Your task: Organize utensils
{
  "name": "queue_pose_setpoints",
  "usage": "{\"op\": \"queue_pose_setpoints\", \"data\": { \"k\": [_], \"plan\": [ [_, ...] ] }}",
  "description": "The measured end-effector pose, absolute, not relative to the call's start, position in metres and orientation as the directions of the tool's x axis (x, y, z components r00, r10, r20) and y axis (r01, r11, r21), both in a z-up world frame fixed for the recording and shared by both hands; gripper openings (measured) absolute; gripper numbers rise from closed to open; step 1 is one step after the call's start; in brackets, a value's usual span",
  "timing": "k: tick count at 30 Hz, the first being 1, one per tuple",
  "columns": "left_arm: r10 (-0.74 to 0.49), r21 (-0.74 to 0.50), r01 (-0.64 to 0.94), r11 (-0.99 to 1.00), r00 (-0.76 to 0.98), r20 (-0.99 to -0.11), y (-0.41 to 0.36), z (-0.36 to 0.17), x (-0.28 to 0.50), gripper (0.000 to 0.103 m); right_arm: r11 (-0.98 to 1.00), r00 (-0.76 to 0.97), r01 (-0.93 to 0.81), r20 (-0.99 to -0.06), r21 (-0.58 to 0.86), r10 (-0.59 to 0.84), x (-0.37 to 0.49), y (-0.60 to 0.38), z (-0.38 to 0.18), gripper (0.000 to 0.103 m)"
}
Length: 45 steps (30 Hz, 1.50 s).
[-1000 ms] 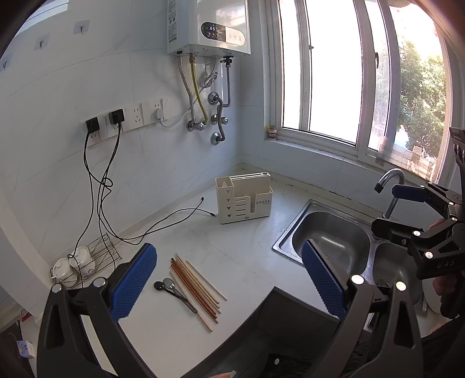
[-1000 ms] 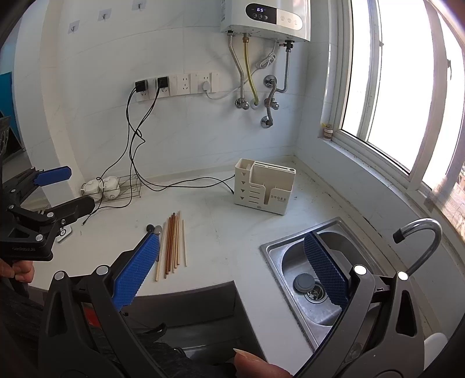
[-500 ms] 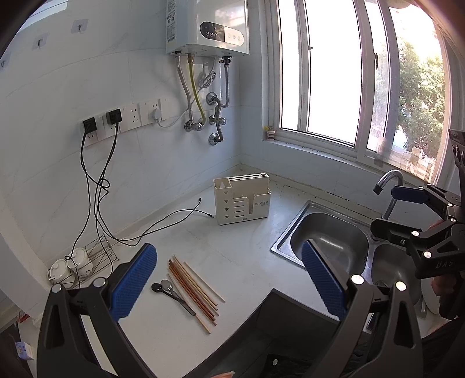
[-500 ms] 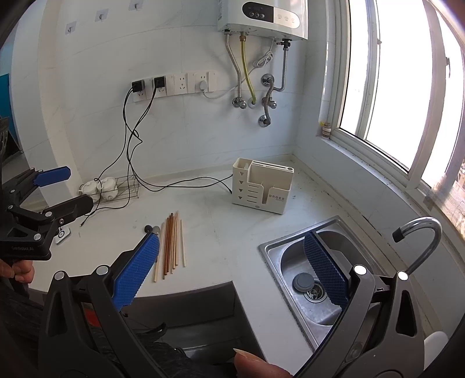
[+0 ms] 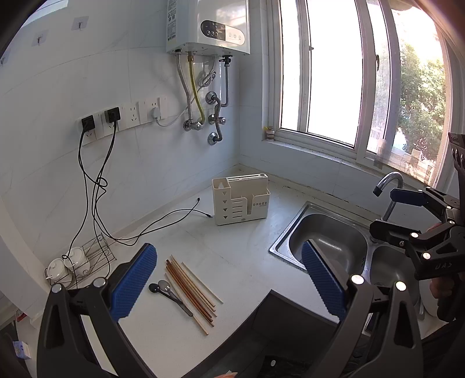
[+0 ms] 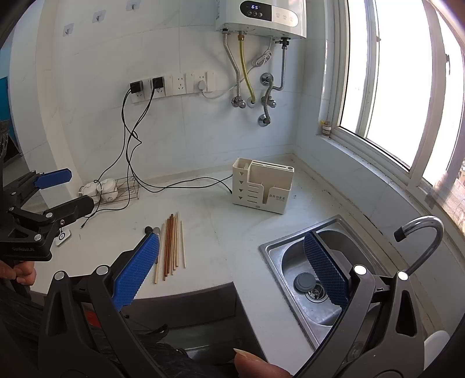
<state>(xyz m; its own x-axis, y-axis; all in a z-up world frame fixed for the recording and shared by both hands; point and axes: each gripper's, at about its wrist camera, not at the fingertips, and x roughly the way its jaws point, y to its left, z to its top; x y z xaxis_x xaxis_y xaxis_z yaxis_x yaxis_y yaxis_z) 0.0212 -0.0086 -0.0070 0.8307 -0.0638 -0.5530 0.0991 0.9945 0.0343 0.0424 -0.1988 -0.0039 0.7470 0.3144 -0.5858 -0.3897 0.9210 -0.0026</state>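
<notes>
Two small white lidded ceramic pots (image 5: 68, 263) sit in a thin wire rack (image 5: 96, 250) at the lower left of the left wrist view, on the white stone counter (image 5: 232, 256), with black cables (image 5: 96, 186) dropping to them from the black plugs in the white wall sockets (image 5: 122, 117) above. Just right of that, in the lower middle of the frame, the left tool (image 5: 229, 282) is held above the counter with its blue ridged pads (image 5: 132, 283) spread wide and nothing between them. Between the pads, on the counter, lie two dark metal spoons (image 5: 170, 292) and, touching their right side, a row of brown and pale wooden chopsticks (image 5: 191, 288), all pointing diagonally toward the lower right. Further back, at mid-frame, a cream plastic utensil holder (image 5: 241, 199) with several compartments stands upright near the corner of the wall, well apart from the chopsticks; a white wall-mounted water heater (image 5: 207, 26) hangs above it. To the right is a stainless steel double sink (image 5: 325, 241) with a curved chrome tap (image 5: 388, 189), under a large window (image 5: 348, 72). At the far right edge the right tool (image 5: 404, 215) is seen side-on, a hand on its grip; in the right wrist view the right tool's own pads (image 6: 325, 266) stand wide apart over the sink and counter edge, holding nothing.
</notes>
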Motion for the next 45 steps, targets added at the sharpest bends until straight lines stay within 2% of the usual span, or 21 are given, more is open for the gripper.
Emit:
{"op": "queue_pose_setpoints", "data": {
  "k": [17, 25, 29, 33, 39, 45],
  "plan": [
    [-0.042, 0.032, 0.072, 0.997, 0.828, -0.559, -0.02, -0.005, 0.032, 0.098, 0.907, 0.733, -0.421, -0.584, 0.015, 0.35, 0.059, -0.211, -0.005, 0.095],
    [0.045, 0.014, -0.045, 0.999, 0.81, -0.584, -0.021, -0.006, 0.047, 0.098, 0.876, 0.701, -0.481, -0.589, 0.025, 0.402, 0.084, -0.222, -0.015, 0.095],
    [0.125, 0.057, -0.113, 0.992, 0.802, -0.585, -0.029, -0.009, 0.052, 0.098, 0.85, 0.674, -0.525, -0.587, 0.045, 0.448, 0.101, -0.227, -0.021, 0.095],
    [0.192, 0.045, -0.204, 0.978, 0.794, -0.576, -0.029, -0.013, 0.054, 0.098, 0.823, 0.636, -0.562, -0.591, 0.086, 0.496, 0.122, -0.23, -0.027, 0.095],
    [0.235, 0.022, -0.288, 0.957, 0.735, -0.636, -0.013, -0.03, 0.066, 0.098, 0.804, 0.627, -0.593, -0.604, 0.039, 0.491, 0.145, -0.213, -0.041, 0.095],
    [0.201, -0.087, -0.353, 0.932, 0.699, -0.686, 0.035, -0.054, 0.078, 0.098, 0.811, 0.532, -0.558, -0.676, 0.173, 0.51, 0.18, -0.189, -0.071, 0.095]
  ]
}}
